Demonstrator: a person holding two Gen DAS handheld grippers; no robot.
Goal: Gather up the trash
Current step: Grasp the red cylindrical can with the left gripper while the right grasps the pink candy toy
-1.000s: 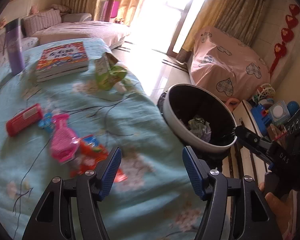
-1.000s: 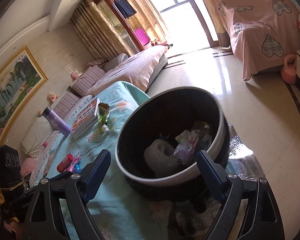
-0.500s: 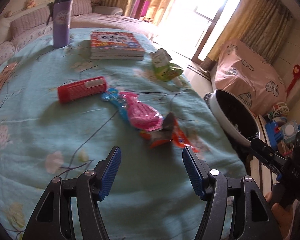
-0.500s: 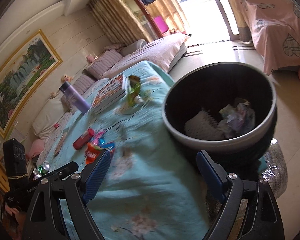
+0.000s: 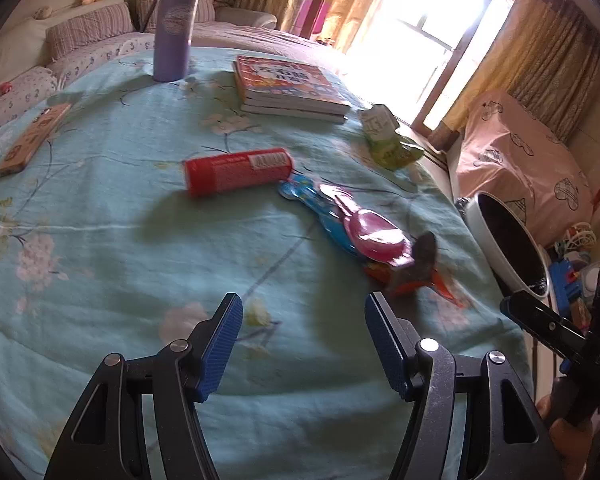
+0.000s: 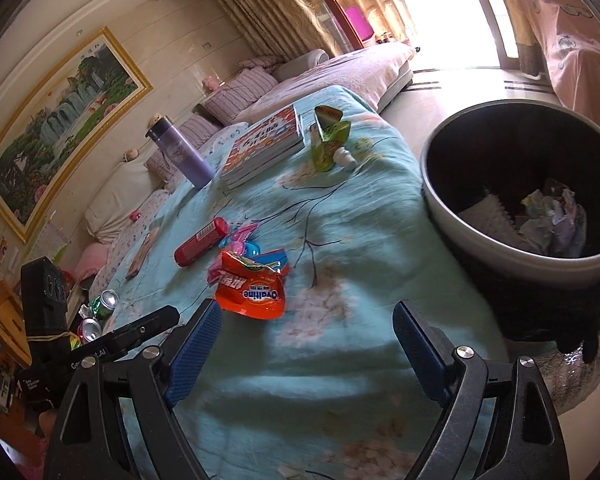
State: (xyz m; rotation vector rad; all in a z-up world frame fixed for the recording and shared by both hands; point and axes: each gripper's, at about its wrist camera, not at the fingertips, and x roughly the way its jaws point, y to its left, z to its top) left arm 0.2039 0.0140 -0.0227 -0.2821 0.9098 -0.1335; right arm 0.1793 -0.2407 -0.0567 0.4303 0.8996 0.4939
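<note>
Only the orange pouch (image 6: 252, 286) is readable: "Ovaltine". It lies on the teal tablecloth (image 6: 340, 240), touching a pink and blue wrapper (image 5: 360, 228) beside one red tube (image 5: 238, 170). One green carton (image 6: 328, 140), three books (image 5: 288, 88), I think. Only the right view shows paper in the bin (image 6: 512, 184) and two cans (image 6: 100, 312). The left gripper (image 5: 304, 344) and the right gripper (image 6: 308, 356) are both spread apart, holding nothing.
</note>
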